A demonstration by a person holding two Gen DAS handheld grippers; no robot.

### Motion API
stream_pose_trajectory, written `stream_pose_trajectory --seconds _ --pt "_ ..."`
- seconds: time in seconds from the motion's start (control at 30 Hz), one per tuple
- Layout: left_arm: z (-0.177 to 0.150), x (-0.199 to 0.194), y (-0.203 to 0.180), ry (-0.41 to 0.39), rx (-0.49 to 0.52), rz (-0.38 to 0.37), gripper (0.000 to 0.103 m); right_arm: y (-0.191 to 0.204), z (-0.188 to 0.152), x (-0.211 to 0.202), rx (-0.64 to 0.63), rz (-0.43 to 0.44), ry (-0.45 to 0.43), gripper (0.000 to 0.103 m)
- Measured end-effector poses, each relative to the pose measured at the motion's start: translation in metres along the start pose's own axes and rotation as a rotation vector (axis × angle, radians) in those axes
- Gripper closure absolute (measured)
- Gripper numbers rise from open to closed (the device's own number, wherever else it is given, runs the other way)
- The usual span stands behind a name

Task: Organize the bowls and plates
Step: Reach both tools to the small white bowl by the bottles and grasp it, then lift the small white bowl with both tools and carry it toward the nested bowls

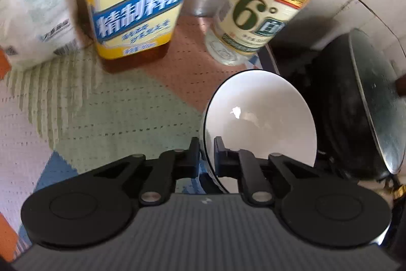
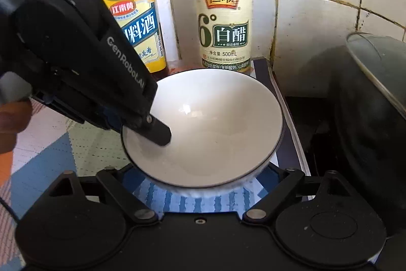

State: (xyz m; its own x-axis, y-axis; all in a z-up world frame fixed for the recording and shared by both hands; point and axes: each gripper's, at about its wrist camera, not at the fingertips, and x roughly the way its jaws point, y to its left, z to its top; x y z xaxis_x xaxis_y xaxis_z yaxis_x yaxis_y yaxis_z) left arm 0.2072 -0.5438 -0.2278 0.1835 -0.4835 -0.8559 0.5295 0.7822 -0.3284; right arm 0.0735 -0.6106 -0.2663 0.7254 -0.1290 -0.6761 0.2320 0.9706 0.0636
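so the left gripper (image 1: 206,144) has its jaws pinched tight on the near-left rim of the white bowl (image 2: 210,118) on the bench, while the right gripper (image 2: 203,184) sits just near of it, jaws wide and empty

Your left gripper (image 2: 162,133) hides the yellow bottle's (image 2: 142,32) lower label; both bottle necks and the black pot (image 2: 368,123) run off frame.

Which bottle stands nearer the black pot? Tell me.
The white vinegar bottle, cream label with a green "6°"; the yellow-labelled cooking wine bottle stands farther from the pot.
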Motion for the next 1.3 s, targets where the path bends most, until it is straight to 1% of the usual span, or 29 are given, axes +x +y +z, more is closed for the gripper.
stream_pose_trajectory --seconds 0.03,0.13,0.2,0.3,0.43,0.53,0.6,0.77,0.87,0.93,1.0,1.1,1.2,1.3 --pt "0.000 0.001 -0.001 0.009 0.017 0.010 0.093 0.000 0.000 0.000 -0.002 0.001 -0.003 0.009" --pt "0.000 -0.001 0.000 0.029 0.016 0.025 0.093 0.004 -0.001 0.000 -0.034 0.010 -0.021 0.010" --pt "-0.003 -0.005 -0.001 0.027 0.033 0.027 0.093 0.005 -0.003 -0.003 -0.030 0.018 -0.030 0.010" --pt "-0.010 -0.014 -0.005 0.035 0.049 0.065 0.094 0.009 -0.006 -0.009 -0.042 0.034 -0.036 0.010" --pt "-0.019 -0.029 -0.013 0.029 0.096 0.111 0.094 0.016 -0.008 -0.021 -0.031 0.053 -0.046 0.010" --pt "-0.025 -0.040 -0.017 0.025 0.122 0.136 0.094 0.022 -0.010 -0.031 -0.016 0.061 -0.055 0.010" --pt "-0.028 -0.046 -0.017 0.024 0.122 0.144 0.094 0.027 -0.012 -0.039 -0.013 0.065 -0.066 0.010" --pt "-0.045 -0.079 -0.008 -0.005 0.085 0.111 0.093 0.041 -0.015 -0.064 -0.010 0.074 -0.097 0.010" --pt "-0.063 -0.103 -0.004 -0.028 0.075 0.092 0.093 0.055 -0.017 -0.083 -0.040 0.073 -0.121 0.010" --pt "-0.076 -0.118 0.002 -0.047 0.045 0.074 0.093 0.066 -0.018 -0.094 -0.065 0.077 -0.137 0.010" --pt "-0.089 -0.133 0.009 -0.054 0.031 0.072 0.093 0.078 -0.019 -0.104 -0.082 0.084 -0.143 0.010" --pt "-0.100 -0.153 0.017 -0.043 0.050 0.087 0.093 0.099 -0.019 -0.119 -0.109 0.090 -0.146 0.010" --pt "-0.111 -0.178 0.031 -0.059 0.071 0.077 0.093 0.117 -0.019 -0.133 -0.117 0.102 -0.168 0.010" --pt "-0.121 -0.202 0.044 -0.077 0.094 0.098 0.093 0.142 -0.018 -0.147 -0.141 0.099 -0.188 0.010"
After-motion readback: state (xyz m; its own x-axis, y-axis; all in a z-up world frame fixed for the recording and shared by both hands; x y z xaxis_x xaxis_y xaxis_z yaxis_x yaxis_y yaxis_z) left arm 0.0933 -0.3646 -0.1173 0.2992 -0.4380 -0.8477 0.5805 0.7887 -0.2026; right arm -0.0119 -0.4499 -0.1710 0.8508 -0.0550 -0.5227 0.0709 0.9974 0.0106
